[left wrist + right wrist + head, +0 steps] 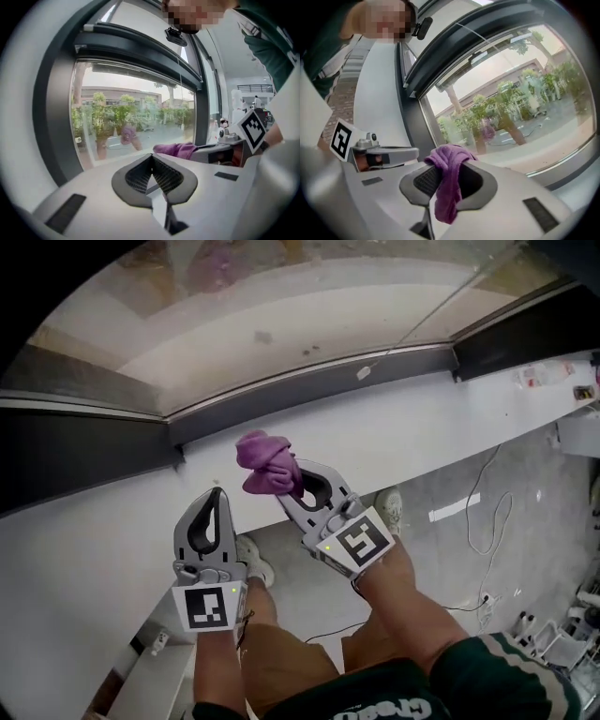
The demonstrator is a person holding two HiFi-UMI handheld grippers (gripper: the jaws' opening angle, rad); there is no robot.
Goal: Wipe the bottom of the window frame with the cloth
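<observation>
Soft, fuzzy purple cloth [267, 463], matt grey plastic right gripper [298, 486] with ribbed dark pads, matt dark window frame [309, 385], clear glossy glass pane [281, 306], smooth white sill [412, 423]

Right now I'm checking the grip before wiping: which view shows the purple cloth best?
The right gripper view: the cloth hangs close up, pinched in the right claw. The head view shows it bunched at that claw's tip; the left gripper view catches only a purple edge.

We hold our left gripper [217, 502] forward, jaws together and empty; our right gripper [298, 486], just beside it, pinches the cloth [265, 461].
</observation>
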